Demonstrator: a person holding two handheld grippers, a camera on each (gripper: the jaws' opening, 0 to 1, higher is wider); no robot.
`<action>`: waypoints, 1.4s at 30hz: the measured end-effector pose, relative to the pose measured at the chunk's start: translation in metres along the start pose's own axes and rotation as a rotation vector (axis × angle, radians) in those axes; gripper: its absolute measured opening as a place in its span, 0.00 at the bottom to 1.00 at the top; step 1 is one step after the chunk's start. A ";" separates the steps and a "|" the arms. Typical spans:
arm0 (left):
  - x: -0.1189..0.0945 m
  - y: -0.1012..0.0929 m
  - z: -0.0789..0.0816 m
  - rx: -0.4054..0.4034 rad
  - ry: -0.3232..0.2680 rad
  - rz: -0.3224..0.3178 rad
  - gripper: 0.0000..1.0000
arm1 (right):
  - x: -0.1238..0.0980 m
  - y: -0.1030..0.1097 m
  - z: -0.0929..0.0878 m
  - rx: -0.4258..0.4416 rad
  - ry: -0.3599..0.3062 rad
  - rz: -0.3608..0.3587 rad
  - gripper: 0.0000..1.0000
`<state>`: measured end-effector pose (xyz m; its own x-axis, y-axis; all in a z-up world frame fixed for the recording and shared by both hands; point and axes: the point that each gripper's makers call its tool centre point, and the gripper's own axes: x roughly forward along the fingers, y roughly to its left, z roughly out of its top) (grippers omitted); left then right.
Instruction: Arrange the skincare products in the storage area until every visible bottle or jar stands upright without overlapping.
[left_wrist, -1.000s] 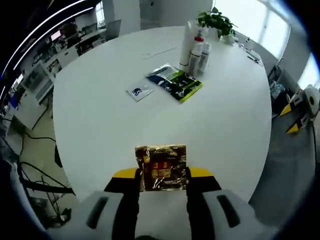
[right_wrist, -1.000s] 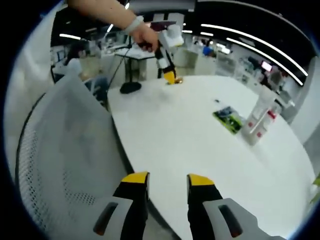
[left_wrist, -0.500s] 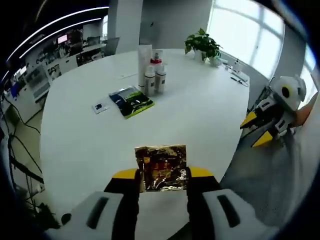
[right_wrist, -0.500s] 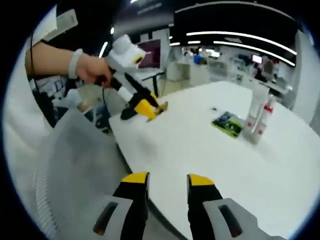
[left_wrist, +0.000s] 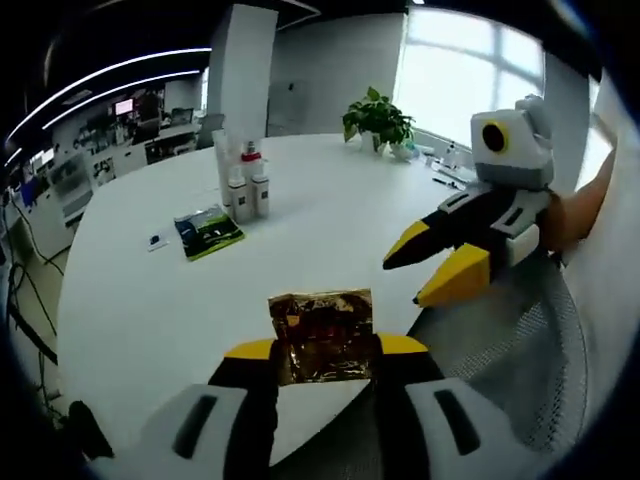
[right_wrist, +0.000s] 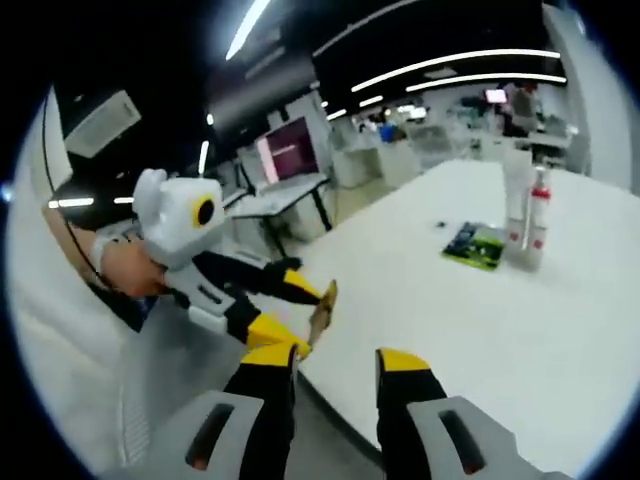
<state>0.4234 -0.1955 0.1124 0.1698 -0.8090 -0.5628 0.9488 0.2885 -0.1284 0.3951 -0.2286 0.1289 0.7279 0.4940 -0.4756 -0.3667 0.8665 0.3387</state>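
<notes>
Sachet (left_wrist: 322, 336), gold foil, pinched flat between jaws of left gripper (left_wrist: 322, 350) at near rim of white table (left_wrist: 330, 230); held clear of surface, probably for carrying toward the group. Printing on sachet too blurred to read. Right gripper (right_wrist: 335, 365) parted, holding nothing, close beside the sachet. Bottles (left_wrist: 247, 190) upright, clustered well apart on far side; green packet (left_wrist: 208, 230) flat just beside them, label illegible.

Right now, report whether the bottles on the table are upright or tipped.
Upright: the bottles stand close together on the white table, caps up, beside a flat green sachet.
</notes>
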 end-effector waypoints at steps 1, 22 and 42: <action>0.000 -0.005 0.001 0.039 -0.007 -0.006 0.35 | 0.000 0.000 0.000 0.016 0.002 0.008 0.29; 0.009 -0.048 0.023 0.260 -0.067 -0.072 0.36 | -0.004 0.005 -0.006 0.254 0.048 0.102 0.00; -0.028 -0.022 0.052 -0.432 -0.310 -0.345 0.26 | -0.020 0.033 0.018 0.350 -0.044 0.322 0.00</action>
<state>0.4114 -0.2058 0.1731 0.0037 -0.9845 -0.1756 0.7808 0.1125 -0.6146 0.3785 -0.2114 0.1644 0.6357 0.7233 -0.2698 -0.3660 0.5901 0.7196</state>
